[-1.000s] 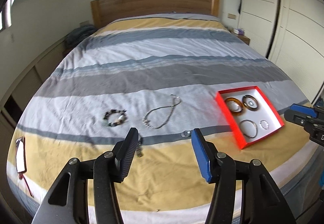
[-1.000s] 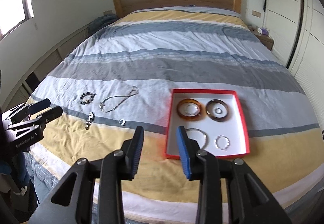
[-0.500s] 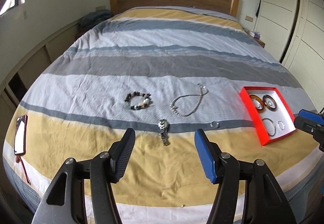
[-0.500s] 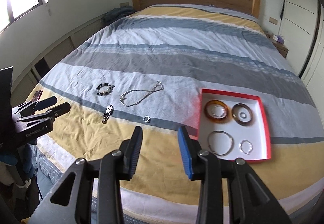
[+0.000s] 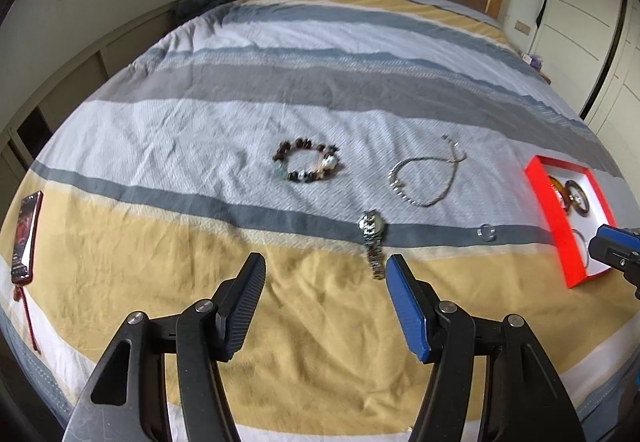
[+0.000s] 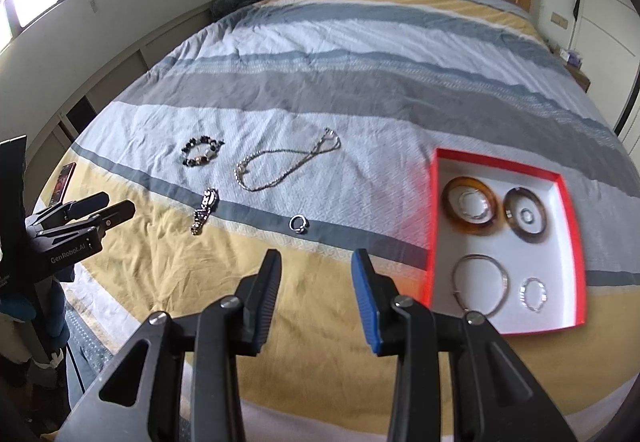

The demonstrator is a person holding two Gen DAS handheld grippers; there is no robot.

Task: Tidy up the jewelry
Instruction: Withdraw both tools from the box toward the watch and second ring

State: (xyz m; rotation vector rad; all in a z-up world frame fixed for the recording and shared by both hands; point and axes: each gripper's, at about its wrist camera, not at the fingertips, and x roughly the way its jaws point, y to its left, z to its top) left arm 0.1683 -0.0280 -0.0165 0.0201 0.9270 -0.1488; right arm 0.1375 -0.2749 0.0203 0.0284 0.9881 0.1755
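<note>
Partly cropped red box (image 5: 560,238) rightward.

striped bed (image 5: 224,114) | ahead of left tool: bead bracelet (image 5: 307,164), watch (image 5: 373,242) | to its right: necklace (image 5: 426,178), ring (image 5: 485,232), red box (image 6: 576,242) | far left: phone (image 5: 26,234)

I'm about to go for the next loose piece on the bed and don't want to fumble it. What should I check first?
1. Left gripper empty, jaws open: ok.
2. Right gripper empty, jaws open: ok.
3. Watch lies apart from the other pieces, nearest the left gripper: ok.
4. Red box open with bare floor left: ok.
5. Ring clear of the necklace: ok.
6. Beaded bracelet intact: cannot tell.
</note>
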